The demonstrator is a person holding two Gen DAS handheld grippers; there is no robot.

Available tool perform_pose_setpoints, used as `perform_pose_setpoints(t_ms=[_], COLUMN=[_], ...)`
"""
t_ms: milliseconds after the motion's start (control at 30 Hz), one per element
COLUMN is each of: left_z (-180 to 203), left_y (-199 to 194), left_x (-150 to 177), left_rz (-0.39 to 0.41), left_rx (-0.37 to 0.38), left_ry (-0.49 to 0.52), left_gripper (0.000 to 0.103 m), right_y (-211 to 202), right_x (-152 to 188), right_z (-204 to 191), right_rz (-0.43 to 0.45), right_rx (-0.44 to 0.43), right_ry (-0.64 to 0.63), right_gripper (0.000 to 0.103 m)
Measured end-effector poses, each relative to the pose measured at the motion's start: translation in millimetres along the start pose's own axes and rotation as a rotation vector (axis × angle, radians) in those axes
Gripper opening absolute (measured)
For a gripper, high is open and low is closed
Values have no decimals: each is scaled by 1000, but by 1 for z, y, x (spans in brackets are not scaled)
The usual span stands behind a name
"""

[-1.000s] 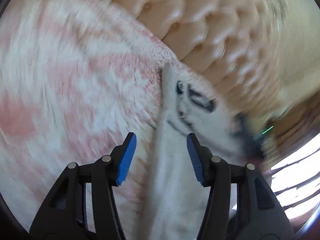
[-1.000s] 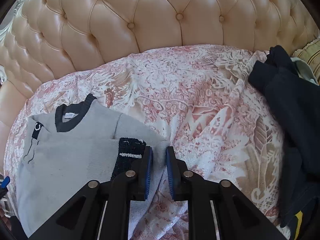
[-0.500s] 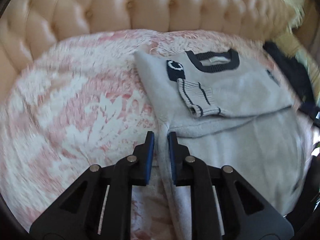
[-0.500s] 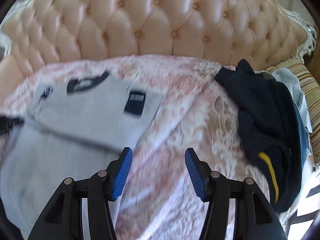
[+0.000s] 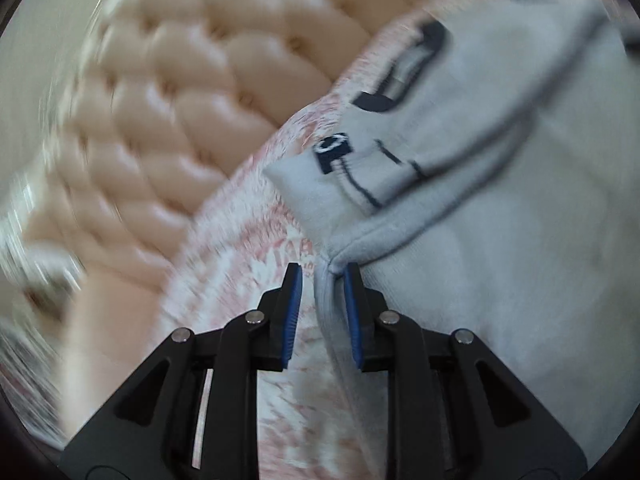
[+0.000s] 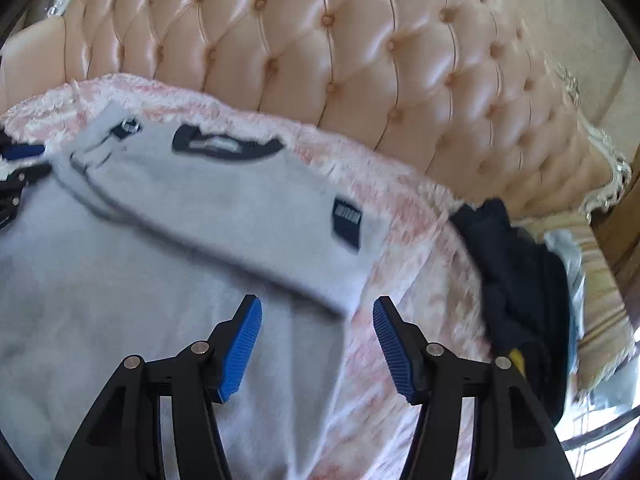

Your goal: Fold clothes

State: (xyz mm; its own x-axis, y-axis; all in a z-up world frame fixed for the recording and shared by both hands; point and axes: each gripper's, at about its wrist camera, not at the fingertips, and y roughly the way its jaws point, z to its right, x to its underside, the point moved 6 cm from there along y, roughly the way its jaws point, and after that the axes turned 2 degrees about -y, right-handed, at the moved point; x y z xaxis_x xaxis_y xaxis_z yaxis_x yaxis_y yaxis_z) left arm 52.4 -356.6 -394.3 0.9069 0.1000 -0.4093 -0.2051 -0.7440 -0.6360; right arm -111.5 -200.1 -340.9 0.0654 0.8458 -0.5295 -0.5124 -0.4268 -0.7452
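pink bedspread | grey sweater | navy patch, lettering perhaps unreadable

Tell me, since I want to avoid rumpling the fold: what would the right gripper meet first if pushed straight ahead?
Most likely the folded-over right edge of the grey sweater with dark trim, lying directly beyond the open right gripper on the pink patterned bedspread; depth is unclear.

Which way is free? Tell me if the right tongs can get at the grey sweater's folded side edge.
Probably yes: the right tongs hang open just above the grey sweater, its folded edge lying between them, nothing in the way. The dark clothes lie off to one side.
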Motion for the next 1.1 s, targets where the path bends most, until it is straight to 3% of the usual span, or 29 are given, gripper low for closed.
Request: perform_pose_setpoints(t_ms=[100,233,367,633,800,1000,1100], left_z=[7,1,4,-22,-32,-29,-23], left_y=[7,19,18,6,6,8,3], left_x=[-9,-20,-20,-16,-13,-8,-10], left_rz=[-16,-55,-49,-39,-52,-61,-29], left_rx=[-43,-47,-48,-8,73,90,46], left_ry=[182,237,270,42,-120,-175,-123], left_gripper=[30,33,15,13,13,13,17], right_y=[4,7,7,9,11,13,6], right_x=[6,5,6,10,10,9,8], right_z=[-2,2,-5,-5,-3,3,11], right_rz=[-21,-40,-51,-49,-54,-55,21], right_rx=[8,-13,0,-7,-13,-44,-88], right_ry=[-7,15,-9,-6,-1,35,90], right_gripper=[61,61,61,62,62,62,62])
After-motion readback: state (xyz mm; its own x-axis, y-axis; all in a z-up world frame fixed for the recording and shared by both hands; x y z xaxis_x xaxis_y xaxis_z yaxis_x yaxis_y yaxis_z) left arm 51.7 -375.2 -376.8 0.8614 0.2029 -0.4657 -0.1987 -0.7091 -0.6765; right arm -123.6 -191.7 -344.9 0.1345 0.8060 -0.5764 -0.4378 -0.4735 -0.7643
